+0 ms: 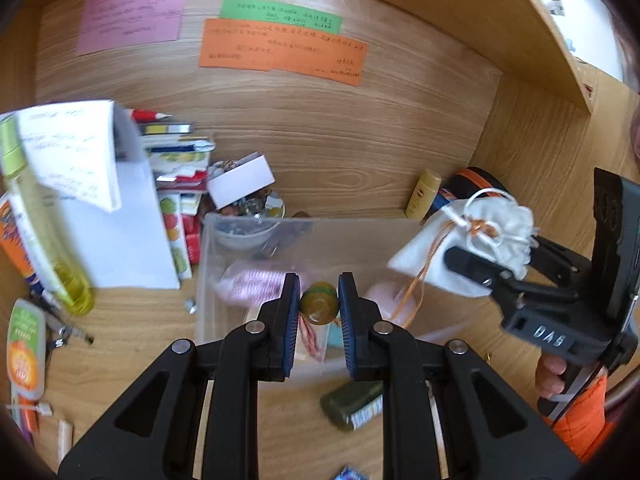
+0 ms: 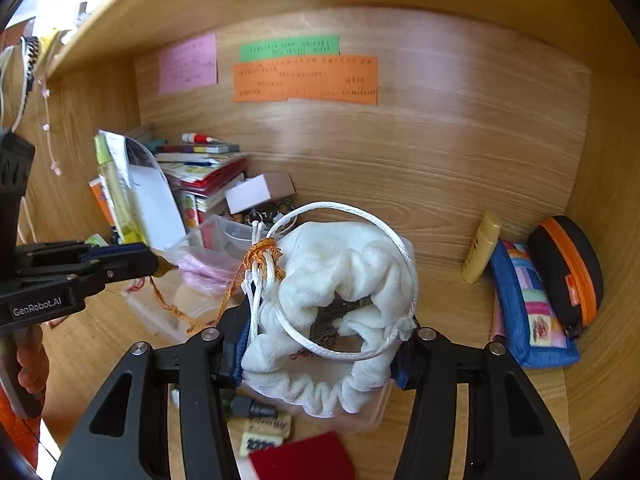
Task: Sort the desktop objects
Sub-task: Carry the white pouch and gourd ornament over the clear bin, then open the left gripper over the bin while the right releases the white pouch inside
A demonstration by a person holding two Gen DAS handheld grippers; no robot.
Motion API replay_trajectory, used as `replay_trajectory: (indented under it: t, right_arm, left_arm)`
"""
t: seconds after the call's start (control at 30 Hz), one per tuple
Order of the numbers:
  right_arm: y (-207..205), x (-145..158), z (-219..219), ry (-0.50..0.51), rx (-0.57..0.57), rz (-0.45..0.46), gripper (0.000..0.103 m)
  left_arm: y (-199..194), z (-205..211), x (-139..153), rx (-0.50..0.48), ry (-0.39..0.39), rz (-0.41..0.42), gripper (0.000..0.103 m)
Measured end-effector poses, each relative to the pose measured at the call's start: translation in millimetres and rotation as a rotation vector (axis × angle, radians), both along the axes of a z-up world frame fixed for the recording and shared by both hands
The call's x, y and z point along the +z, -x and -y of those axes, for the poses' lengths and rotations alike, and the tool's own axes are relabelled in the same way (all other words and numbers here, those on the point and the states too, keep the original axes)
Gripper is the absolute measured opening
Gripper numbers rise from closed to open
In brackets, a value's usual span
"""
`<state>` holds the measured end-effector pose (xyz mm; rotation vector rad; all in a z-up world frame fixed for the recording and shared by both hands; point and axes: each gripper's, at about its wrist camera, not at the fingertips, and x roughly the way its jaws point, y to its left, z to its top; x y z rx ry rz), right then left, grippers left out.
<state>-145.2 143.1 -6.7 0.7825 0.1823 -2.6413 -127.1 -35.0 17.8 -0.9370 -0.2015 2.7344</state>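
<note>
The left tool [image 1: 319,308] is closed on a small amber glass bottle with a round cap [image 1: 319,305]; both blue-padded fingers [image 1: 291,320] press against the bottle's sides. The bottle is held above the open rectangular clear plastic bin [image 1: 202,280], which stands on the wooden bench [image 1: 132,344]. Inside the bin lie a pink fabric item [image 1: 256,284] and other contents too blurred to identify.

The right tool [image 2: 320,356] grips a white drawstring fabric pouch [image 2: 344,272] by its gathered mouth. The pouch fills the gap between the fingers, and a white cord loop [image 2: 360,212] and a frayed orange string [image 2: 256,256] hang from it. In the left wrist view, this pouch [image 1: 488,236] is held above the right edge of the bin, beside the left tool.

On the bench against the back panel:
- A yellow plastic tube [image 2: 482,246] stands tilted, near a blue patchwork fabric pouch [image 2: 528,304] and a black oval case with an orange zipper [image 2: 568,268].
- A stack of books and notebooks [image 2: 200,168] lies to the left, behind the bin.
- A white cardboard box [image 1: 240,180] rests tilted above a small clear bowl of trinkets [image 1: 248,228].

A dark green bottle [image 1: 352,404] lies on its side on the bench below the left tool. Pink [image 1: 132,12], green [image 1: 280,14] and orange paper notes [image 1: 280,48] are attached to the back panel.
</note>
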Motion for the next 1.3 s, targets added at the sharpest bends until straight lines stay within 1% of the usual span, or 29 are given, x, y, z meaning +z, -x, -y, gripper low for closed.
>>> replay_trajectory:
  t: [0.17,0.33,0.43,0.47,0.6,0.73,0.93,1.03,1.1,1.2,1.23,1.3]
  right_arm:
    - [30.9,-10.4,10.2,-0.036,0.001,0.041,0.048]
    - [55.5,-22.9,16.6,-0.074,-0.015,0.077,0.048]
    - [62.9,-33.2,17.2,-0.086,-0.038,0.093,0.048]
    - [63.9,-37.5,17.4,-0.097,-0.044,0.096,0.048]
    - [63.7,-47.8,19.1,-0.146,-0.048,0.094,0.048]
    - [65.1,-54.2,21.4,-0.172,-0.041,0.109,0.048]
    - [65.6,-60.6,25.9,-0.220,-0.042,0.123,0.049]
    - [66.6,-63.4,28.4,-0.240,-0.039,0.129,0.050]
    - [67.4,-64.6,28.9,-0.243,-0.036,0.138,0.052]
    - [68.4,-63.6,27.1,-0.231,-0.030,0.158,0.059]
    - [68.5,-62.9,26.5,-0.225,-0.031,0.161,0.063]
    - [68.8,-61.6,24.6,-0.213,-0.036,0.169,0.066]
  left_arm:
    - [31.2,-11.8,-2.9,-0.010,0.013,0.032,0.019]
    - [62.0,-18.9,-12.6,-0.012,-0.015,0.083,0.019]
    - [80.3,-21.5,-25.2,-0.022,-0.048,0.136,0.019]
    - [84.3,-22.9,-29.1,-0.024,-0.048,0.148,0.019]
    - [89.7,-32.2,-41.4,-0.023,0.008,0.166,0.019]
    - [88.6,-40.6,-45.3,-0.031,0.049,0.159,0.019]
    - [82.8,-50.5,-51.0,-0.025,0.136,0.138,0.019]
    - [81.9,-47.4,-50.7,-0.026,0.135,0.138,0.020]
    - [80.1,-44.5,-49.6,-0.031,0.120,0.140,0.023]
    - [76.9,-41.6,-46.6,-0.032,0.102,0.136,0.035]
    - [74.1,-40.0,-45.1,-0.030,0.101,0.131,0.037]
    - [72.5,-40.7,-42.7,-0.029,0.097,0.122,0.043]
